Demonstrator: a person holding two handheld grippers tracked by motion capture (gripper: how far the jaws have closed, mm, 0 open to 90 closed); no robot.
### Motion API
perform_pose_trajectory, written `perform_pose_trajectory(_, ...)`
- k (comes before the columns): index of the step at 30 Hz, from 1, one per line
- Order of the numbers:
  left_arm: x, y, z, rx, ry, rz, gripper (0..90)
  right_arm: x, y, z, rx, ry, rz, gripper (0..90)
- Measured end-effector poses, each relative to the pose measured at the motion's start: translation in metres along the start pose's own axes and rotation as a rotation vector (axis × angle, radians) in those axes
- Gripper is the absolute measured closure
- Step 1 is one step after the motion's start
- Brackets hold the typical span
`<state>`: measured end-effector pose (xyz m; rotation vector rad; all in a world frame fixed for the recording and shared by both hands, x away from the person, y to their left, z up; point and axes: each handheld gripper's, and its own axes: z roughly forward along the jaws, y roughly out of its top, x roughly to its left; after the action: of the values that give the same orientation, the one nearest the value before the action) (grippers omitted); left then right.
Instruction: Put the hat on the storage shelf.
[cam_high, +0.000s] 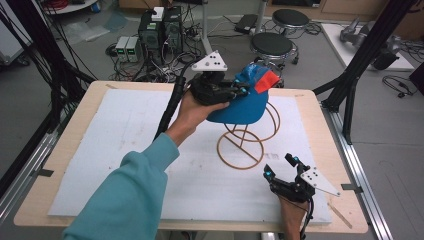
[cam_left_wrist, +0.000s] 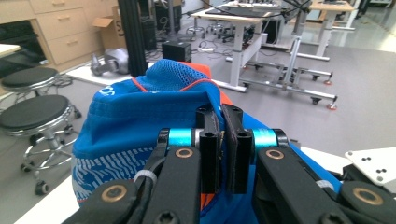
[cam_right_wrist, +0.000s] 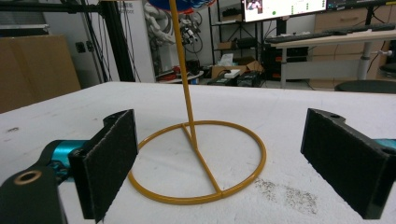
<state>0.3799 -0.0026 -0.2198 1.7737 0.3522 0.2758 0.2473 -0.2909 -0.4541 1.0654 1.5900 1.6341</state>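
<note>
- A white foam mat (cam_high: 125, 150) covers the wooden table (cam_high: 320, 115); stools and cables crowd the floor beyond.
- Left gripper (cam_high: 240, 89) pinches the blue mesh cap (cam_high: 245, 102) atop the yellow wire stand (cam_high: 243, 150).
- Right gripper (cam_high: 281, 166), jaws apart, rests near the table's front edge.

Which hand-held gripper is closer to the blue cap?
The left. The left hand-held gripper is shut on the blue cap, pinching its fabric at the top of the yellow wire stand. The right hand-held gripper sits open on the table beside the stand's base ring.
</note>
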Motion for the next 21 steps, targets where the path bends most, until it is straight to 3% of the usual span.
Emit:
perform_pose_trajectory(11,-0.016,-0.005,0.012,0.064,-0.042,0.064,85.7,0.000,0.000,0.000,0.001,0.006,0.010,10.0)
perform_pose_trajectory(21,-0.018,-0.013,0.014,0.086,-0.058,0.045,85.5,0.000,0.000,0.000,0.001,0.001,0.008,10.0)
